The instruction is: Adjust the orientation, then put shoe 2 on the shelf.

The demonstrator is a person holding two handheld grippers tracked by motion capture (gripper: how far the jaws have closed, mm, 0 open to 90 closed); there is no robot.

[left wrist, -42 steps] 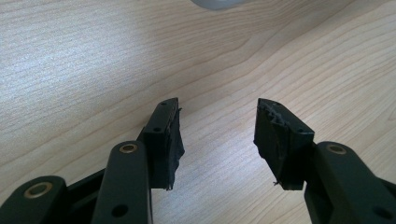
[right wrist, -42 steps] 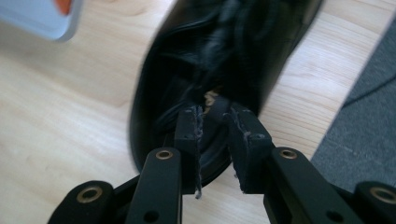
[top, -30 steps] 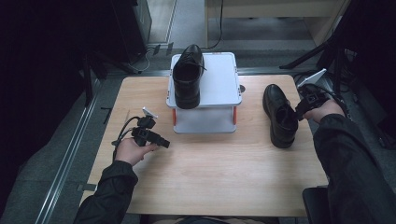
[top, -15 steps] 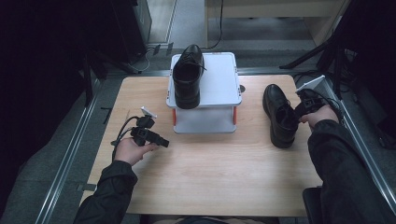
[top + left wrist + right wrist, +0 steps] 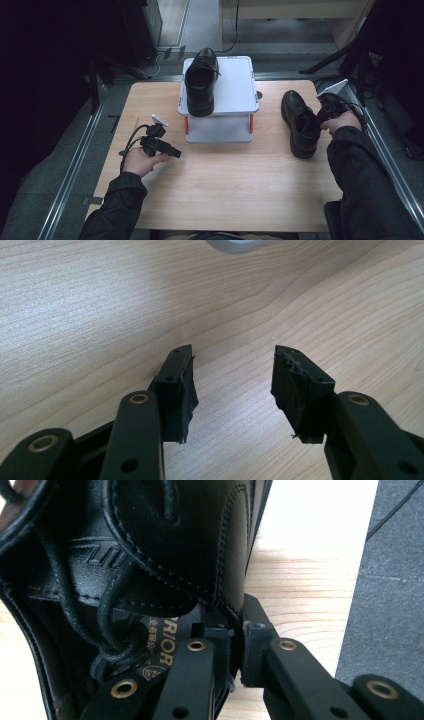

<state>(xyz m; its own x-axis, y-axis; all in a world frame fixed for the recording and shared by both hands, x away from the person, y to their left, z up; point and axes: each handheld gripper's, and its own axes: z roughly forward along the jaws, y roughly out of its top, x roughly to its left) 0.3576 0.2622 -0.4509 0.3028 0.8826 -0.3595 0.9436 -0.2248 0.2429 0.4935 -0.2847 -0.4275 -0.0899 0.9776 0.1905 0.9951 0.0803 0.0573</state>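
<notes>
Right gripper (image 5: 239, 642): you've just been closing it, now clenched on the black shoe's (image 5: 299, 122) collar | shoe: table's right side, beside stand (image 5: 235, 92) | leather probably soft, weighty; grip deep | left gripper (image 5: 232, 390): released, idle.

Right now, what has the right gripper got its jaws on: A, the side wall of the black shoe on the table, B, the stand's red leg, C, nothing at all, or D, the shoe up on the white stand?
A: in the right gripper view the right gripper has one jaw inside and one outside the side wall of the black shoe on the table, having just closed on it.
</notes>
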